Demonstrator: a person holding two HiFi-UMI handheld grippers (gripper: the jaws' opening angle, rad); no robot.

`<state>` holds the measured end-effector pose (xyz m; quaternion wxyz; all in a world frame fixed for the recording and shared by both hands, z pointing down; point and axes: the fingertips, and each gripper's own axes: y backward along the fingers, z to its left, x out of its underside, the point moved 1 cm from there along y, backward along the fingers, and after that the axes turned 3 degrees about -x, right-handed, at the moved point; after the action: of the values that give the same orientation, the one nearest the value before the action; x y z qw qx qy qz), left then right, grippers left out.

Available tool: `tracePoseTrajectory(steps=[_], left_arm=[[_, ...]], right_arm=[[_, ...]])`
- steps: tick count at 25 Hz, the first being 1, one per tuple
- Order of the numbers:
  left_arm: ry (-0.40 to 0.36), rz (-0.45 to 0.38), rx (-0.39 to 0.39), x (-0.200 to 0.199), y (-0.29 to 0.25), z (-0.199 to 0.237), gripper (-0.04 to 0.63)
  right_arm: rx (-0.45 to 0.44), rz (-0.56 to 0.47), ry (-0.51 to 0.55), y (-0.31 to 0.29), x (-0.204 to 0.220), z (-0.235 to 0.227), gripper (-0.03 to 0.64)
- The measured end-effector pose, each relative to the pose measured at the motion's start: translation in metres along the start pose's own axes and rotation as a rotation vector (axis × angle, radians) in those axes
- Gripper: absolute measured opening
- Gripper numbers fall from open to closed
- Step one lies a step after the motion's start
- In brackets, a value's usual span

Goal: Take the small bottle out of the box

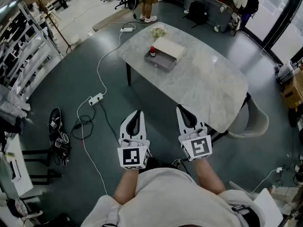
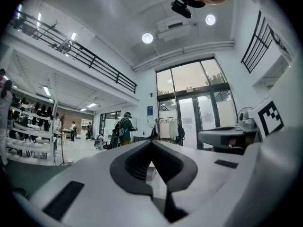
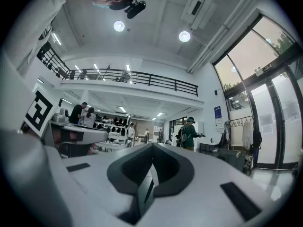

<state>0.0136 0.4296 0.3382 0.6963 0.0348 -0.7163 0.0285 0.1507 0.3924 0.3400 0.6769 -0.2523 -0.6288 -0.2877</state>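
The small bottle [image 1: 153, 51], dark with a red cap, stands upright in the left end of a shallow grey box [image 1: 163, 62] on the far part of a marble table [image 1: 203, 86]. A white lid [image 1: 168, 47] leans across the box's back edge. Both grippers are held low in front of the person's chest, well short of the table and pointing toward it. The left gripper [image 1: 138, 112] is shut with nothing in it; its jaws meet in the left gripper view [image 2: 151, 144]. The right gripper [image 1: 180, 108] is also shut and empty, with its jaws together in the right gripper view [image 3: 152, 146].
A small white bunch [image 1: 158, 31] lies beyond the box. A grey chair [image 1: 252, 122] stands at the table's near right corner. A power strip [image 1: 96, 99] with cables and a black bag [image 1: 57, 136] lie on the floor at left. A person [image 1: 147, 4] stands past the table.
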Motion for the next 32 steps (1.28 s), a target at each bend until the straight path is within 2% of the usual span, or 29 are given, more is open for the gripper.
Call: tracePoseTrajectory(steps=[8, 14, 20, 23, 28, 32], left_arm=[[0.038, 0.015, 0.04, 0.016, -0.02, -0.005, 0.021], [0.051, 0.052, 0.093, 0.036, -0.034, 0.019, 0.021], [0.048, 0.056, 0.142, 0.045, -0.043, 0.066, 0.021], [0.068, 0.079, 0.141, 0.055, -0.049, 0.09, 0.021], [0.091, 0.126, 0.152, 0.069, -0.069, 0.097, 0.021], [0.082, 0.136, 0.163, 0.078, -0.096, 0.111, 0.021]], right_arm=[[-0.011, 0.039, 0.027, -0.011, 0.013, -0.003, 0.026], [-0.003, 0.04, 0.104, -0.04, 0.019, 0.012, 0.026], [0.025, 0.044, 0.077, -0.078, 0.032, 0.035, 0.026], [0.033, 0.07, 0.064, -0.095, 0.041, 0.044, 0.026], [0.048, 0.133, 0.056, -0.116, 0.054, 0.022, 0.026], [0.047, 0.18, -0.007, -0.148, 0.071, 0.01, 0.026]])
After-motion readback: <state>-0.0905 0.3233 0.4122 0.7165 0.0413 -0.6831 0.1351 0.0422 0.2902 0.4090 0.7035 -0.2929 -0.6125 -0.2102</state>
